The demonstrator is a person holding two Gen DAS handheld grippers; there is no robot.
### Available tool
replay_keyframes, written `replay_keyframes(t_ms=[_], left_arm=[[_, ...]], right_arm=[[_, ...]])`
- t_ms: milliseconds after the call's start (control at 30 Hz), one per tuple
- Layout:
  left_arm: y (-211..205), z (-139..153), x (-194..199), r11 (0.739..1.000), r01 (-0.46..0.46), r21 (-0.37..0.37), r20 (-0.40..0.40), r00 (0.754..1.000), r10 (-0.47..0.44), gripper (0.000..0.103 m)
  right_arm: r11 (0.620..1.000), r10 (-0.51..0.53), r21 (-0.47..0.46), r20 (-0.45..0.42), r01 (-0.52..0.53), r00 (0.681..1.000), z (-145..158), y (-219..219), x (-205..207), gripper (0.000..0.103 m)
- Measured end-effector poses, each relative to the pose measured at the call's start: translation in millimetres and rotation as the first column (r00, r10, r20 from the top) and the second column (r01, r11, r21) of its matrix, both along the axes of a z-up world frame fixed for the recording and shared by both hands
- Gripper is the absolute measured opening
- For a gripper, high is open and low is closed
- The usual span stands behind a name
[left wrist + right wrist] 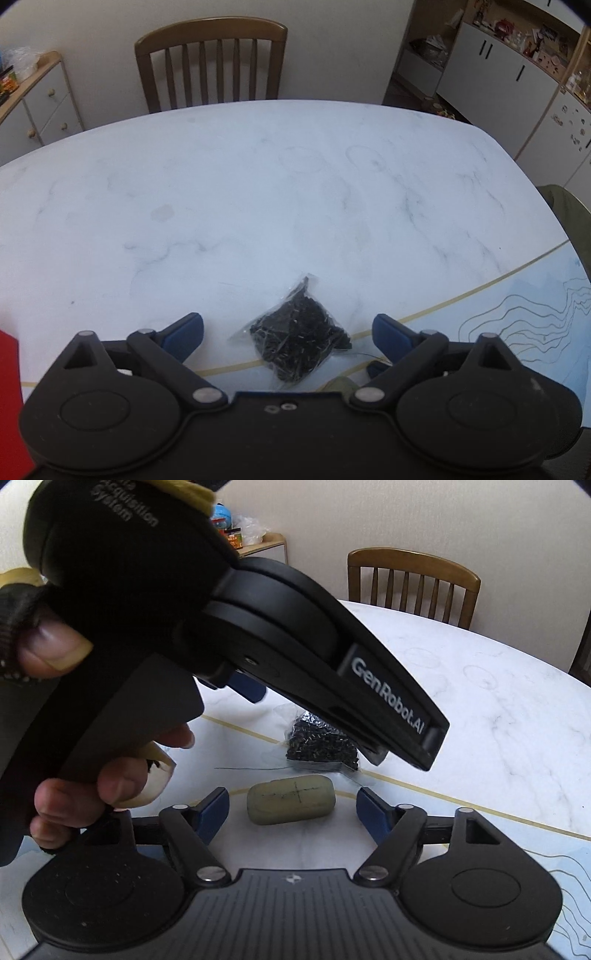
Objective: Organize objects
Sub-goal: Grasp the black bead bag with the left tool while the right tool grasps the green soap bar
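We log a clear bag of small black pieces (297, 341) on the marbled desk (258, 192), lower centre of the left view, between the spread fingers of our left hand-held gripper (288, 334), released. Its near end is hidden by the gripper body. Our right hand-held gripper (291, 808), also released, brackets an olive block (291, 804). A hand (110, 782) fills the left. The pieces are too small to identify.
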State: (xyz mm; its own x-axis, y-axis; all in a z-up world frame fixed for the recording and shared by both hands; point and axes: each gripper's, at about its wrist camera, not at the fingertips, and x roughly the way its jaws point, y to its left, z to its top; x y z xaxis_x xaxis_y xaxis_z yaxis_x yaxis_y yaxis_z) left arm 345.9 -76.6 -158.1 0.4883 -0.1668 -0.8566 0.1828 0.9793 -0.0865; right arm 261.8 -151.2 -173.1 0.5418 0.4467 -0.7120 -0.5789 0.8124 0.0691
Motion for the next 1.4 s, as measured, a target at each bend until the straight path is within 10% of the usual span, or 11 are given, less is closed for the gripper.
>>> replay_keyframes(t_ms=[633,1400], left_arm=[[-8.9,0.4,1.2,0.997,0.073,0.027,0.02,0.997,-0.074,0.049],[28.5,68.9,-53.6,0.999,0.01,-0.046,0.097,0.995,-0.005,0.043]], right_arm=[[0.999,0.008,-0.044,0.032,-0.006,0.999,-0.4,2.2,-9.3,0.052],[0.998,-0.067,0.014,0.044,0.066,0.997,58.8,-29.8,-43.2,0.051]])
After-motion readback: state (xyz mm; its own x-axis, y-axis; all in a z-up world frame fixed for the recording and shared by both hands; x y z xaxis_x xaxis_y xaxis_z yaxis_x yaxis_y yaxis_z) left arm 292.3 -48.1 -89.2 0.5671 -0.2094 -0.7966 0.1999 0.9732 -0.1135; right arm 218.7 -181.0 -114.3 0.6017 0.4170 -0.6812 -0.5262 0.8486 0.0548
